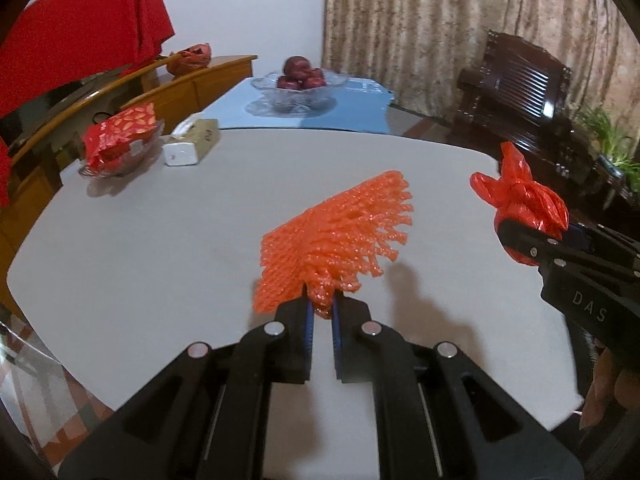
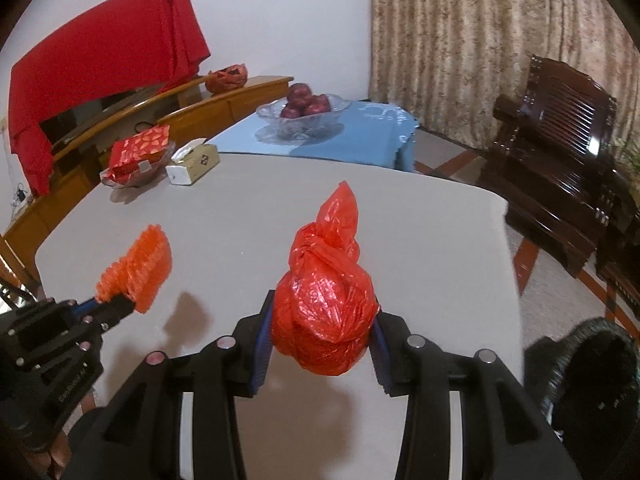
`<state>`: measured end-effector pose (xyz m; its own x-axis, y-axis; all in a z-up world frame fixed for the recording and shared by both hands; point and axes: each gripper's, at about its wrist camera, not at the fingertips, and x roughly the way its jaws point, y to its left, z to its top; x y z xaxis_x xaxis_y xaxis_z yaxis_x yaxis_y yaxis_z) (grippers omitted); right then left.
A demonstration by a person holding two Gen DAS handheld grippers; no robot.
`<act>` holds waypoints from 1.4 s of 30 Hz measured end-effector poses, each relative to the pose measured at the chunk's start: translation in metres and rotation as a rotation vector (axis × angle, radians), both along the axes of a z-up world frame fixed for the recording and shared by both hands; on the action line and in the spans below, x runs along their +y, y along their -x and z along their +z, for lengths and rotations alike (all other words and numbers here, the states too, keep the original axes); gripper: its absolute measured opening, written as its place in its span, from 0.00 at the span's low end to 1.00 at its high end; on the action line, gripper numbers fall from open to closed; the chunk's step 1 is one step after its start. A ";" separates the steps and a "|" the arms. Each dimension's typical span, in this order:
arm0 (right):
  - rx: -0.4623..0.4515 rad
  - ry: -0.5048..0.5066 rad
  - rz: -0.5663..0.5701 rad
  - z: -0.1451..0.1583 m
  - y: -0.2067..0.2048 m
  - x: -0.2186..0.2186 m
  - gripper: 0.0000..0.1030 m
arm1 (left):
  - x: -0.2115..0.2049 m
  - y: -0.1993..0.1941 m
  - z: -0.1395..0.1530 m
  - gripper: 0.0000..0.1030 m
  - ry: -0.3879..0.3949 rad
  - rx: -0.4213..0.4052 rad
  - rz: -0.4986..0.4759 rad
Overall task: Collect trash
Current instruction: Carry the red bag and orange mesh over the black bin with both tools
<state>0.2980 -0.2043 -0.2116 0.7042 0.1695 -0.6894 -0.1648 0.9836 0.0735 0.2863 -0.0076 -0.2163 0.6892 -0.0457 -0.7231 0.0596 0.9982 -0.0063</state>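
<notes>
**Desk:** What is each claw carrying over the grey counter point(image 1: 140, 240)?

**Photographer:** The left claw point(image 1: 322, 312) is pinched down narrow on a bunched corner of an orange foam net point(image 1: 336, 236), low in the centre of the left wrist view, the rest fanning out above the counter. The right claw point(image 2: 322, 344) is clamped at medium width on the round body of a knotted red plastic bag point(image 2: 326, 312), centre of the right wrist view, with its twisted tail pointing up.

**Desk:** How will they handle?

**Photographer:** By the look of them, both are very light. The net seems soft and springy, so it will flop and could slide out of a thin pinch; a bite deeper into the gathered end would hold better. The bag's film looks slick and crushable, and it may tear. The knot or the full middle is the safest hold.

**Desk:** The count?

**Photographer:** One net, one bag, two claws, each loaded. What looks like a dark bin point(image 2: 592, 380) shows at lower right in the right wrist view. Off-task, upper left: one tissue box point(image 2: 192, 166), one glass dish of red packets point(image 2: 136, 160), one glass bowl of apples point(image 2: 308, 114), and another red bag point(image 2: 226, 78) on the sideboard.
</notes>
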 end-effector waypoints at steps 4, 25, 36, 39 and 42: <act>-0.015 0.014 -0.018 0.010 0.022 -0.024 0.40 | -0.026 0.018 0.006 0.07 0.008 -0.008 -0.024; -0.009 0.080 -0.176 0.026 0.108 -0.193 0.40 | -0.195 0.079 0.022 0.07 0.045 -0.002 -0.202; 0.021 0.095 -0.269 0.011 0.127 -0.284 0.40 | -0.283 0.075 0.018 0.07 0.091 0.023 -0.272; 0.028 0.091 -0.291 0.005 0.128 -0.307 0.40 | -0.311 0.076 0.013 0.06 0.104 0.036 -0.299; 0.031 0.086 -0.312 0.000 0.130 -0.329 0.40 | -0.332 0.076 0.008 0.07 0.100 0.039 -0.316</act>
